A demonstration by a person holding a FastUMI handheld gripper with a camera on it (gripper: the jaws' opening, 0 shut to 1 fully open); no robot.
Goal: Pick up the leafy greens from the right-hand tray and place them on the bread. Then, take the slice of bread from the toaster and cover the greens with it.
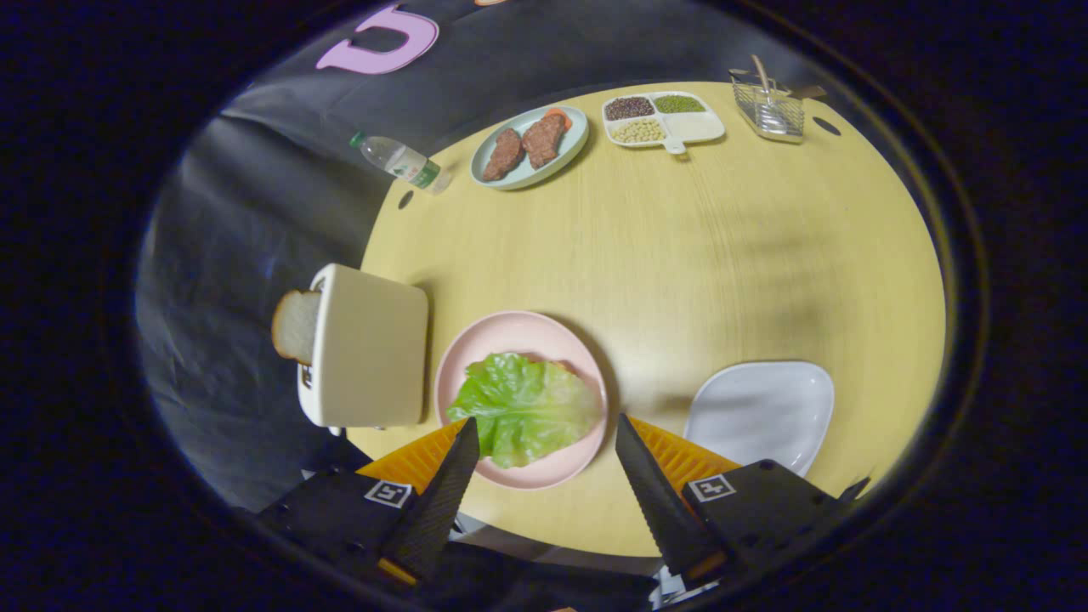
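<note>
The leafy greens [523, 408] lie spread on the pink plate [518, 331], low in the centre of the frame. A sliver of something brownish peeks out at their upper right edge, most likely the bread beneath them, though it is too covered to be sure. So the first half of the task looks done, and the white tray [761, 412] at the lower right lies bare.

The thing that matters now is the slice of bread [296, 325]. It stands in the toaster [370, 348] at the middle left of the frame, just beside the pink plate, and only its outer end pokes out past the toaster's far side. The slice stands on edge in the slot.

The hand-held gripper [544, 442] hangs over the near rim of the pink plate, fingers spread wide with nothing between them but the greens below. The slice lies off to the left of both fingers and a little beyond them, nearer the left finger, with the toaster's body between. Reaching it probably calls for a swing left and a turn to straddle the slice's thin faces.

Far across the counter [722, 255], at the top of the frame, sit a plate of meat [529, 144], a divided dish of beans [663, 119], a wire basket [769, 109] and a water bottle [399, 160].
</note>
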